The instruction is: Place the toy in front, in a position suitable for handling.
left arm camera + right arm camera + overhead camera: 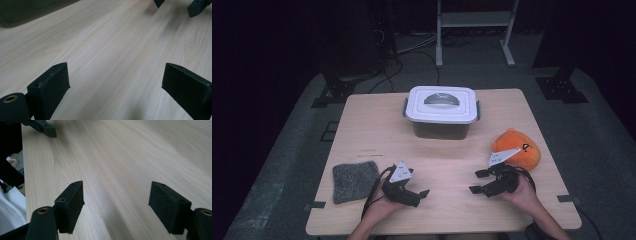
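Both claws rest low on the bench (377, 125), jaws spread wide and empty, the left claw (422, 194) just beside the grey cloth (354, 181), the right claw (478, 181) near the orange plush toy (518, 146).

I see a pale wooden table (377, 125). A white-lidded box (441, 111) sits near the middle of its far edge. A grey pad (354, 180), maybe a sponge, lies flat by the near left corner, and an orange plush toy (518, 148) rests close to the right edge.
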The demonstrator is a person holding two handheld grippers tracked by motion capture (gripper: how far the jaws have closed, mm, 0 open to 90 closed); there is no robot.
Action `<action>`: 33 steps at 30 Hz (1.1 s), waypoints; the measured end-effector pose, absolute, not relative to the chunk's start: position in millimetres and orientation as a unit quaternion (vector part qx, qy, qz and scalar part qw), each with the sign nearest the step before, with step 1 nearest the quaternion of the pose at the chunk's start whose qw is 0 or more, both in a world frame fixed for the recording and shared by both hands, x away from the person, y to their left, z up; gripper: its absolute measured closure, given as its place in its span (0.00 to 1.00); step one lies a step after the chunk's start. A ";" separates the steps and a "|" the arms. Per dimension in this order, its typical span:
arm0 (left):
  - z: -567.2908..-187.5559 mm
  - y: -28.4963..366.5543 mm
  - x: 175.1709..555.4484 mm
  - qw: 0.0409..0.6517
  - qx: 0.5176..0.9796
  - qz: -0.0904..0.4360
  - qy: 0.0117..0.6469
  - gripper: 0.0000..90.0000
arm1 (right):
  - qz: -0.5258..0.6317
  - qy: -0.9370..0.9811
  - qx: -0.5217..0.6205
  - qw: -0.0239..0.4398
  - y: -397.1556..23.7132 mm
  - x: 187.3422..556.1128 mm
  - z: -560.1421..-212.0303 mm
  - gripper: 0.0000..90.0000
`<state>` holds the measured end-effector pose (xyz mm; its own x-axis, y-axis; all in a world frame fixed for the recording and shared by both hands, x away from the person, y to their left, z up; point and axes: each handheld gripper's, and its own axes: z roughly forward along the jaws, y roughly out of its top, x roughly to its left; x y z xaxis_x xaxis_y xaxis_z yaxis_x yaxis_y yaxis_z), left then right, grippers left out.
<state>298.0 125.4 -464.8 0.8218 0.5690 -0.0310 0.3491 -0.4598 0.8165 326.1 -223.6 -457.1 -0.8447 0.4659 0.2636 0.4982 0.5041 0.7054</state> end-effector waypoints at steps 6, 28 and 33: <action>-466.2 121.7 296.2 0.431 0.854 0.131 0.259 0.07 | -0.430 -0.858 -0.281 0.018 -226.7 325.8 -454.7 0.30; -463.0 127.0 292.2 0.436 0.850 0.138 0.261 0.07 | -0.455 -0.841 -0.285 -0.070 -258.1 349.9 -390.7 0.28; -462.1 128.2 292.6 0.439 0.848 0.136 0.262 0.07 | -0.456 -0.832 -0.302 -0.094 -275.9 361.7 -378.8 0.28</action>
<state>292.6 128.2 -462.1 0.8254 0.5646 0.0007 0.3255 -0.4767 0.8166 361.7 -275.9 -378.8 -0.8003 0.5878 0.1184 0.4165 0.4029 0.8150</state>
